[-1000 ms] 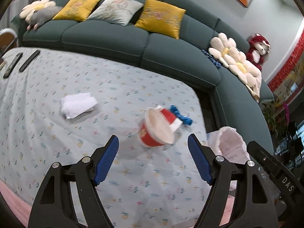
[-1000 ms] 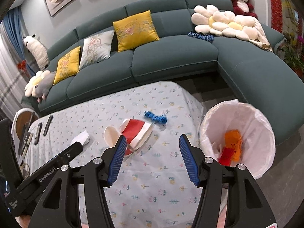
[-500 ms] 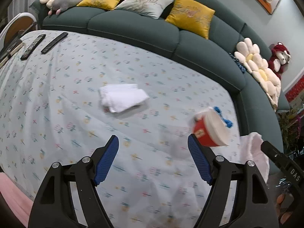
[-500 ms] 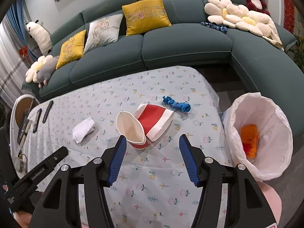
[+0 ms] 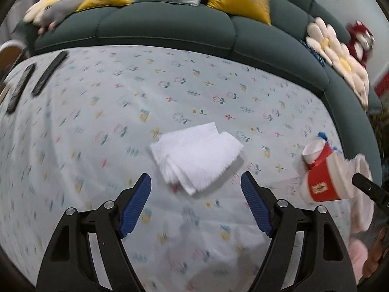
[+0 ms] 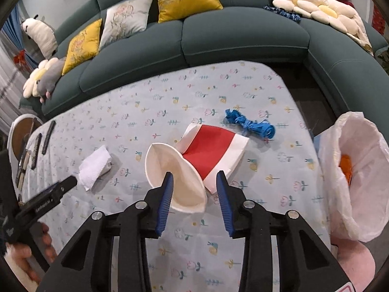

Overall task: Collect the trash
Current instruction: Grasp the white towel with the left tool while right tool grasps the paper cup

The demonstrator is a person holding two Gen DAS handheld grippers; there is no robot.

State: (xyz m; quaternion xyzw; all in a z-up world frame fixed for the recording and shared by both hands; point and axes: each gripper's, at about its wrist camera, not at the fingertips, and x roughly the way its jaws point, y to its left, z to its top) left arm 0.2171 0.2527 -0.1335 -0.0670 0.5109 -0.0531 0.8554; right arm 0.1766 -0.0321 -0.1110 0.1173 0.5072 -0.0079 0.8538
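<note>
1. Left tongs (image 5: 195, 203) hang apart just short of the folded tissue (image 5: 197, 157) on the table (image 5: 97, 121).
2. Right tongs (image 6: 194, 202) straddle the paper cup (image 6: 175, 175), unclamped.
3. Light, crushable cup: pinch its rim gently, then bag (image 6: 352, 194).

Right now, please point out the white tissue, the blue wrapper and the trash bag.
white tissue (image 5: 198, 157): left wrist view, middle of the folded stack.
blue wrapper (image 6: 250, 123): right wrist view, centre of the crumpled strip.
trash bag (image 6: 333, 165): right wrist view, near white wall.
</note>
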